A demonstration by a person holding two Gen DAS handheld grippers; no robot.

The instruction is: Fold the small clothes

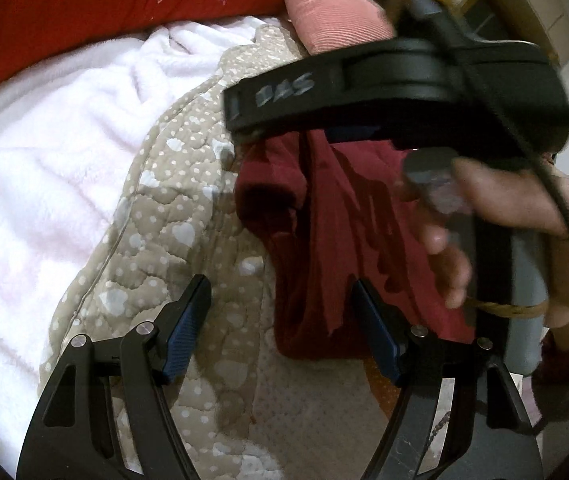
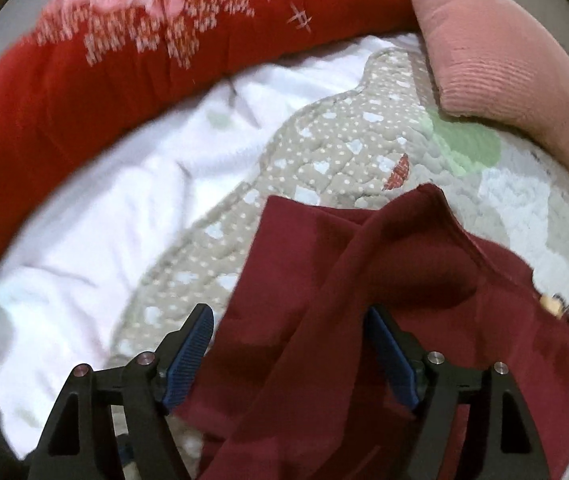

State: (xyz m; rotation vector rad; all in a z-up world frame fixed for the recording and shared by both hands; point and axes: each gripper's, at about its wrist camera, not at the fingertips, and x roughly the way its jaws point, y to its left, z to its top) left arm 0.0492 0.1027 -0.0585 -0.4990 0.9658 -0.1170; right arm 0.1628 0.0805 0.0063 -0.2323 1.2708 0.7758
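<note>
On my left wrist camera I see the left gripper (image 1: 280, 320) released, its two blue pads standing wide apart with only the quilt between them. The dark red garment (image 1: 324, 240) lies crumpled on the beige quilt (image 1: 172, 216) with white hearts and dots. It is just beyond the right pad of this gripper and touches its far side. Above the garment, the right gripper (image 1: 324, 132) enters from the upper right; a hand (image 1: 496, 216) holds its handle. From this side I cannot tell how its jaws stand.

On my right wrist camera the right gripper (image 2: 288, 344) is also released. Its pads are far apart, and a fold of the dark red garment (image 2: 364, 280) rises between them, but the pads do not press on it. The cloth is spread from the near centre toward the right, with one corner pointing to the far side.

A white fluffy blanket (image 2: 124, 208) lies to the left of the quilt (image 2: 324, 168). At the far side there is a red cushion with a white pattern (image 2: 124, 60), and next to it, on the right, a pink ribbed cushion (image 2: 496, 60). Near the right edge, something small and pale (image 2: 550, 304) sits on the garment, but it is too blurred for me to name.
</note>
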